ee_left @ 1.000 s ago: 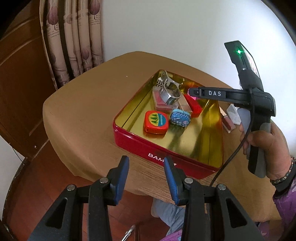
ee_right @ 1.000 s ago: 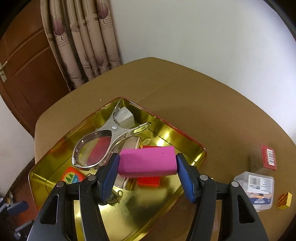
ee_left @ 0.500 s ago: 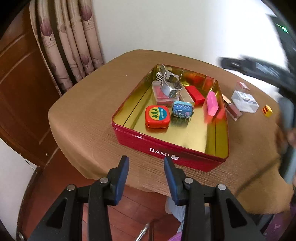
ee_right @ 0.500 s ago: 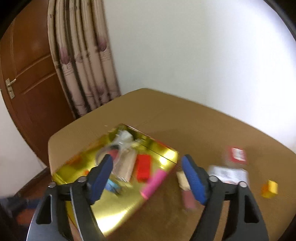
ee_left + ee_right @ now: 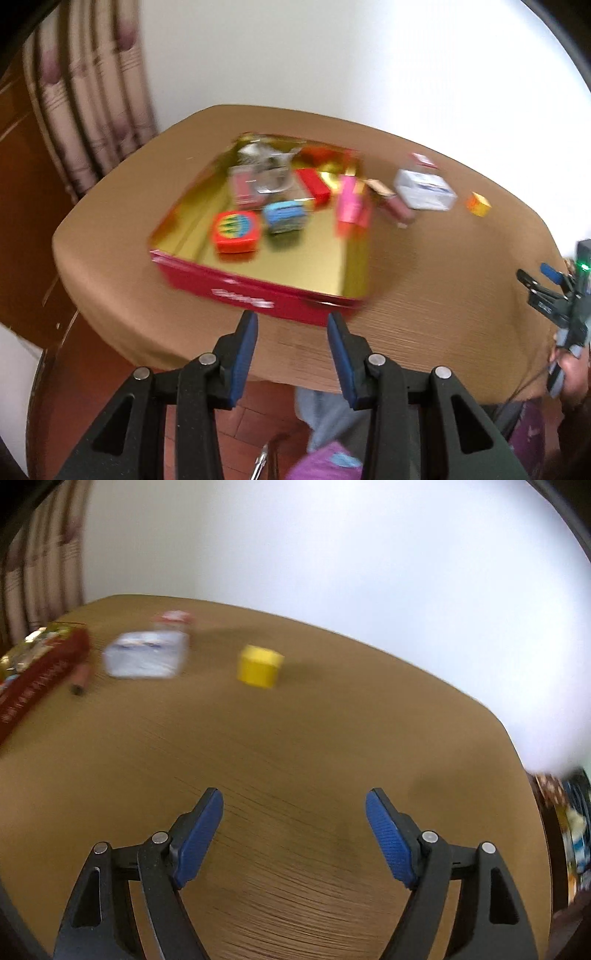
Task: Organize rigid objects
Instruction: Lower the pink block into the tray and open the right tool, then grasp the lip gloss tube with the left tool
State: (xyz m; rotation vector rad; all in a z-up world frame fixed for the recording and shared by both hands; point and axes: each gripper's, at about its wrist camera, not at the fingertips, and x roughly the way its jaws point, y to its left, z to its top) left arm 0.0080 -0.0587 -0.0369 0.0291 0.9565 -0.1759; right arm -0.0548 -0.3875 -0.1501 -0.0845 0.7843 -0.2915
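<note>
Left view: the left gripper [image 5: 291, 332] is hanging empty, jaws apart, before the tin [image 5: 258, 295] that is collecting the pieces.
Right view: the right gripper [image 5: 295, 834] is gaping empty, probably facing the cube [image 5: 260, 666], lying loose on the table [image 5: 332, 757].

Motion blur leaves almost nothing readable. The red tin [image 5: 258, 295] bears white lettering on its near wall, smeared past reading. The right gripper [image 5: 546, 291] carries a small white mark on its body, perhaps letters. The clear box [image 5: 424, 188] has a blurred label.
</note>
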